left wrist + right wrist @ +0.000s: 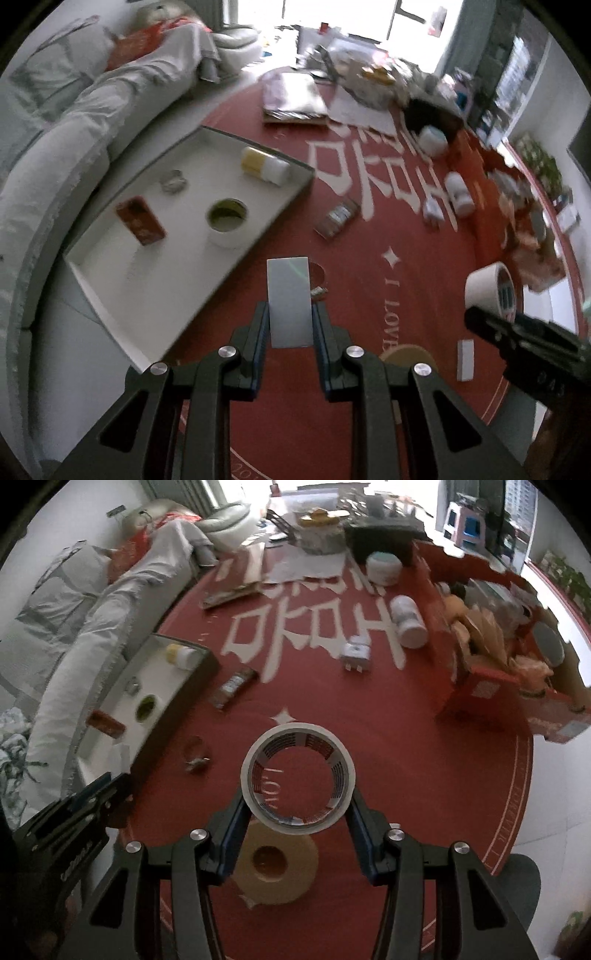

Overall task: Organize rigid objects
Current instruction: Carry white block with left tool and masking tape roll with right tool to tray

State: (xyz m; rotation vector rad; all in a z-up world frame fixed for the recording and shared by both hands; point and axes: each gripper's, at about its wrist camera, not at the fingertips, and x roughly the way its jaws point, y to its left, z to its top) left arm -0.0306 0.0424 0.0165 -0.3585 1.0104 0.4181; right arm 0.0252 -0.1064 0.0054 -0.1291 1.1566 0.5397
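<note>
White tray (110, 280), seen ahead and left of the left gripper (290, 321), is occupied by a yellow-and-white bottle (264, 166), a tape ring (226, 221), a red box (140, 220) and a small jar (173, 181). A grey-white flat block (289, 302) is clamped between the left fingers. A tape roll (298, 777) is gripped between the right gripper (298, 812) fingers, above a tan roll (275, 864) on the red mat (406, 757).

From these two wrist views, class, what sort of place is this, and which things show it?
Most likely a home living room: a long grey fabric sofa along the wall, a round red rug with white lettering on the floor, and a bright window behind household clutter.
</note>
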